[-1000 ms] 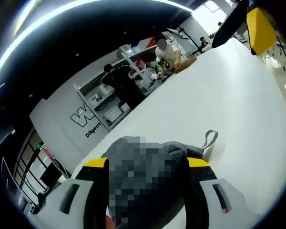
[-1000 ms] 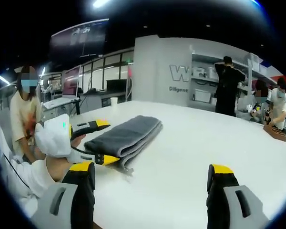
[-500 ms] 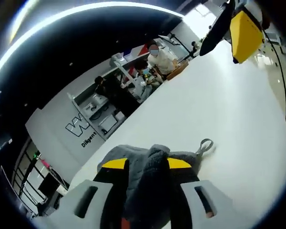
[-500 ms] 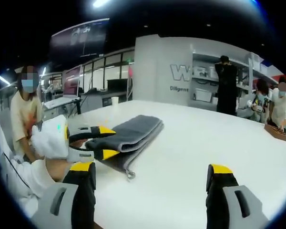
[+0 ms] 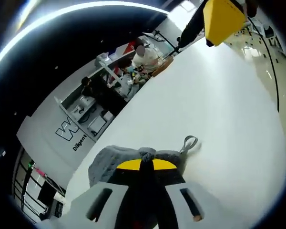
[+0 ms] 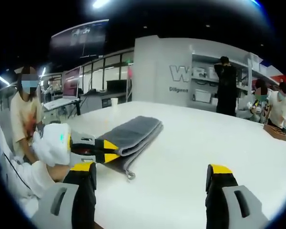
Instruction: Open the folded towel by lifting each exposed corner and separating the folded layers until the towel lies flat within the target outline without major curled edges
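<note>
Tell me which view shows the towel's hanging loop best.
The left gripper view: the loop lies open on the white table beside the pinched towel. The right gripper view shows it small under the towel's near edge.

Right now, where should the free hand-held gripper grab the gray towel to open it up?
Grip the towel at its top layer's near corner, beside the small hanging loop, coming in low from the near open edge. The stacked layers show there, so one can be peeled off. The left hand-held gripper already pinches that end; the right hand-held gripper is open.
</note>
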### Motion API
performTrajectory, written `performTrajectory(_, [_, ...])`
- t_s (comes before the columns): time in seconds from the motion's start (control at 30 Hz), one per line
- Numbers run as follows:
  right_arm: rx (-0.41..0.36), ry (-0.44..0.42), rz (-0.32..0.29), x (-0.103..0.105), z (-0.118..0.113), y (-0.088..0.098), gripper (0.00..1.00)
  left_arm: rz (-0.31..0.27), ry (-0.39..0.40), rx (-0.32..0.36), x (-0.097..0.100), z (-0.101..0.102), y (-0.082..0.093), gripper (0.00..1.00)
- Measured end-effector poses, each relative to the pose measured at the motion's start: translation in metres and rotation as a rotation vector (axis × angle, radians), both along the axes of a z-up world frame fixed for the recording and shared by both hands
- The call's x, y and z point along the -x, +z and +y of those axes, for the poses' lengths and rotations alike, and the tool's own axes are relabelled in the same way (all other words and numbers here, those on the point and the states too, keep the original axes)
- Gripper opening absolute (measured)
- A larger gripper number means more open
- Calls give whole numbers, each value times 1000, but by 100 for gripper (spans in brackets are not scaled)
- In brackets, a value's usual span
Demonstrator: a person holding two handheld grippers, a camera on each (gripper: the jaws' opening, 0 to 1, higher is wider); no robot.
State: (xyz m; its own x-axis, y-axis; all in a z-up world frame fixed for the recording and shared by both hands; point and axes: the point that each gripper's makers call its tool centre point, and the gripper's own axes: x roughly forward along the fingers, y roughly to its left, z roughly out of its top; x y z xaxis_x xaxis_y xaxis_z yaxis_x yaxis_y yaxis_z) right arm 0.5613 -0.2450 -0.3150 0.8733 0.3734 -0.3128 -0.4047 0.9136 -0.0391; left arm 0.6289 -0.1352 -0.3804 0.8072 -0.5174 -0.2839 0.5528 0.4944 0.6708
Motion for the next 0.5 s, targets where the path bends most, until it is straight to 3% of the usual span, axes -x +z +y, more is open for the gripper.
performTrajectory(0.2, [2,0,-2,2,0,1,95,32,2,16,1,0,-3,4])
performTrajectory(0.33, [-2,-5,-4,1,-1,2,95,123,8,104,2,3,-9,4])
performTrajectory(0.5, [0,2,-3,1,1,1,95,162,13,203,2,8,1,4])
